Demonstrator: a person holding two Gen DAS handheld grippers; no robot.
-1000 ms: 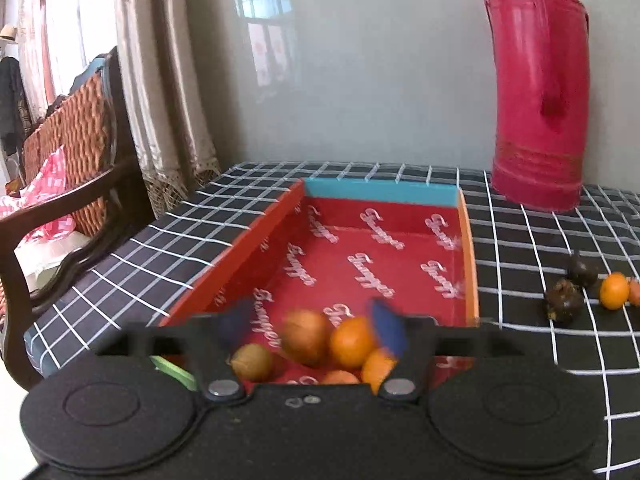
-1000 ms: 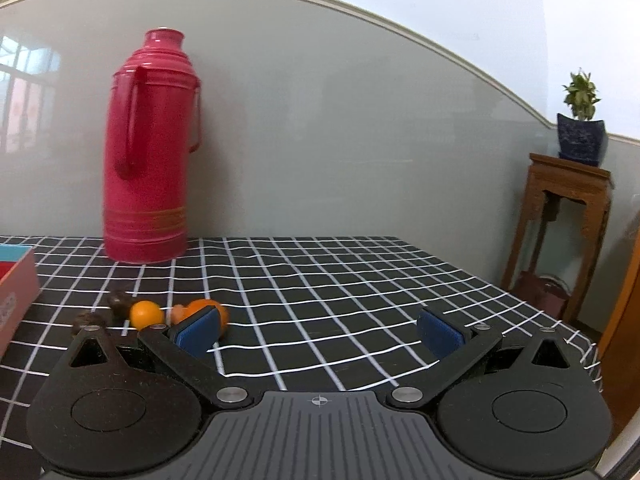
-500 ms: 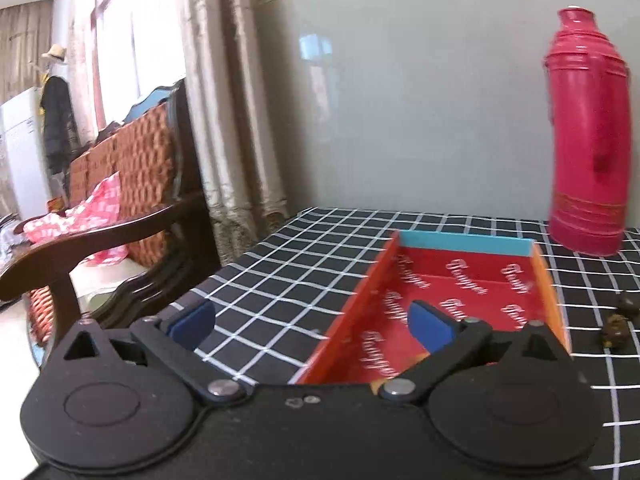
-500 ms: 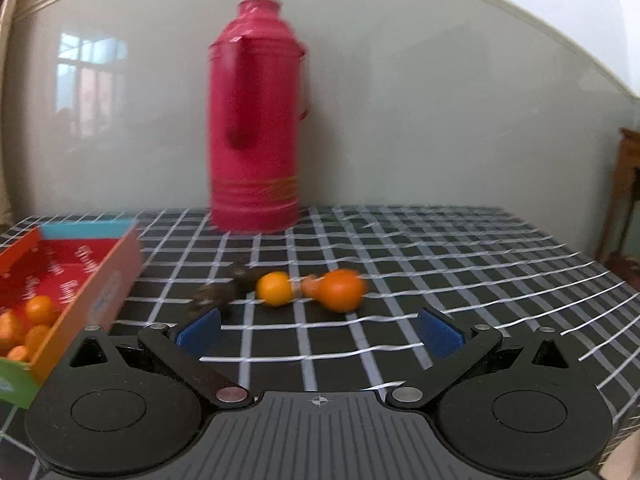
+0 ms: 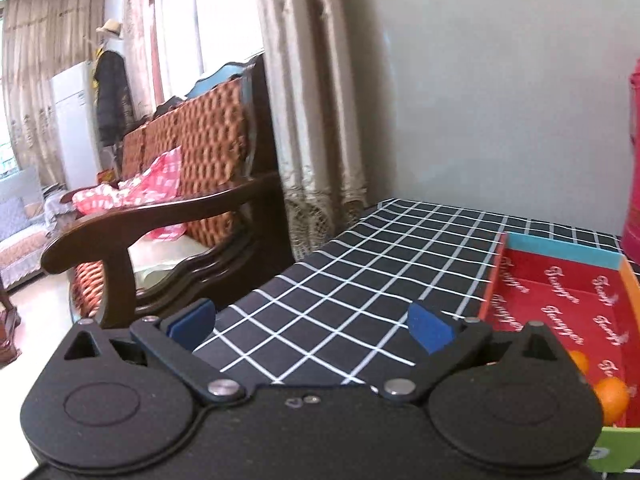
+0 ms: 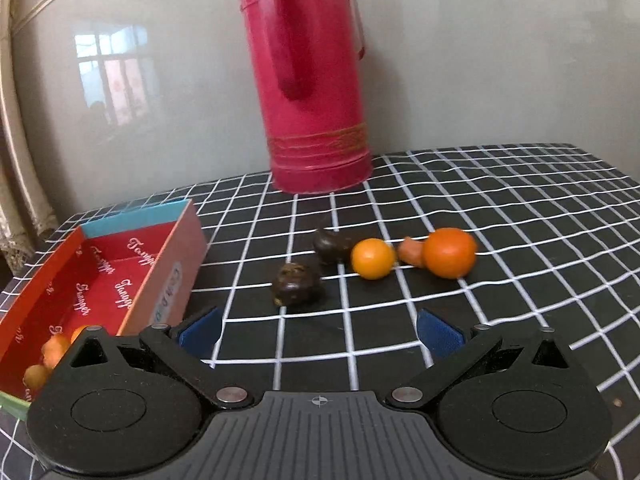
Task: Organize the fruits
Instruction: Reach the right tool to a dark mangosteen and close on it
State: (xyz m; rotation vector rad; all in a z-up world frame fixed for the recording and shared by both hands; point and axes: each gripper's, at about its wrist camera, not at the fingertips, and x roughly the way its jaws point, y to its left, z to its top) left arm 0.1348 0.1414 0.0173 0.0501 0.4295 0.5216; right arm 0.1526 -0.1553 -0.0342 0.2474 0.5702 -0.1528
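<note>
A red cardboard box lies on the black checked tablecloth at the left, with several orange fruits in its near end; it also shows at the right of the left wrist view, holding an orange. Loose on the cloth ahead of my right gripper lie two dark fruits, a yellow-orange fruit, a larger orange and a small reddish piece. My right gripper is open and empty, just short of them. My left gripper is open and empty, left of the box.
A tall red thermos stands at the back near the wall. A wooden armchair and curtains stand beyond the table's left edge. The table's right edge is near.
My left gripper opened, pulled back from the box and swung left. My right gripper turned left and came nearer the loose fruits.
</note>
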